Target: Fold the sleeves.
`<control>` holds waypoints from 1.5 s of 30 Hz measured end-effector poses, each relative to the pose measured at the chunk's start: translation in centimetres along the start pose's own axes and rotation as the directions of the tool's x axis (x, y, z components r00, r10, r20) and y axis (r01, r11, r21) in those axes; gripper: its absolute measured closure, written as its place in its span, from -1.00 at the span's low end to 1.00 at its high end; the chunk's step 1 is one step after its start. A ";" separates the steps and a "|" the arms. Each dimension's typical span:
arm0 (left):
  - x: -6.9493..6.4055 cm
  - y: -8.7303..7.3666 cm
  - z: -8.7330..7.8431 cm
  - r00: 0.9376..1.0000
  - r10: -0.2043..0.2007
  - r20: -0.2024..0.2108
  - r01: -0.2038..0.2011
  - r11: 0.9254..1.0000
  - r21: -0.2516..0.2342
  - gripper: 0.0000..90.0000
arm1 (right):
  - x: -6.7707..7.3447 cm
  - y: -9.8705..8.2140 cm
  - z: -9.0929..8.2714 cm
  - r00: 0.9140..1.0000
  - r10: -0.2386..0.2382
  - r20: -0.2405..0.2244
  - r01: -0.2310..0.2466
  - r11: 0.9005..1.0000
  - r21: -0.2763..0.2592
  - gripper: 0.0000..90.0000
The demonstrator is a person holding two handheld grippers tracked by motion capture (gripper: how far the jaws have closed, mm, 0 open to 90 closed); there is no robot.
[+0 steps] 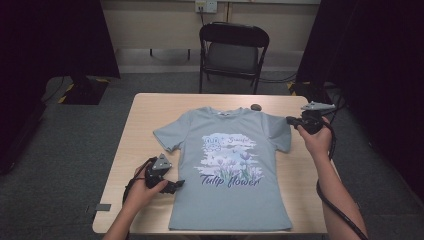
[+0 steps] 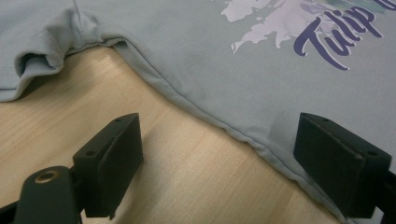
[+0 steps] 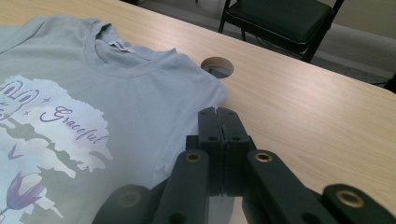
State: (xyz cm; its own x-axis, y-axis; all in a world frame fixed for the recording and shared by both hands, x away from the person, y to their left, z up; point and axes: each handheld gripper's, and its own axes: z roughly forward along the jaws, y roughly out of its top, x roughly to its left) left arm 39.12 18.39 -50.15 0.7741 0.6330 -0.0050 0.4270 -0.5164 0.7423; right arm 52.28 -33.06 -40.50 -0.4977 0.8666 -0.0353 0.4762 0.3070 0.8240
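A light blue T-shirt with a "Tulip flower" print lies flat, face up, on the wooden table, collar toward the far edge. My left gripper rests at the shirt's left side seam, below the sleeve. In the left gripper view it stands open, one jaw over bare wood, the other over the hem of the shirt. My right gripper hovers by the right sleeve. Its jaws are shut together beside the shoulder of the shirt, with no cloth seen between them.
A round cable hole sits in the table just beyond the shirt's right shoulder. A black folding chair stands behind the far edge. Bare wood lies left and right of the shirt. Dark curtains flank the room.
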 end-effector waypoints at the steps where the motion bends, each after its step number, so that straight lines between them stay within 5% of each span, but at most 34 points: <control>1: 0.0 0.0 0.0 1.000 0.000 0.000 0.000 1.000 0.000 -0.66 | 0.1 0.0 0.0 1.000 -0.002 0.003 0.002 1.000 0.000 0.99; 45: 0.0 0.0 0.0 1.000 -0.002 -0.002 0.002 1.000 0.000 -0.66 | 6.0 3.3 2.4 0.993 -0.089 -0.074 0.090 0.996 0.015 0.99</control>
State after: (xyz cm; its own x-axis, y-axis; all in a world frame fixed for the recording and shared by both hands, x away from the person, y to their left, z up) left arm 39.10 18.38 -50.14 0.7726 0.6349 -0.0049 0.4283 -0.5155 0.7422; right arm 52.55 -25.90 -39.37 -0.5906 0.8043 -0.0663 0.4399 0.3897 0.8091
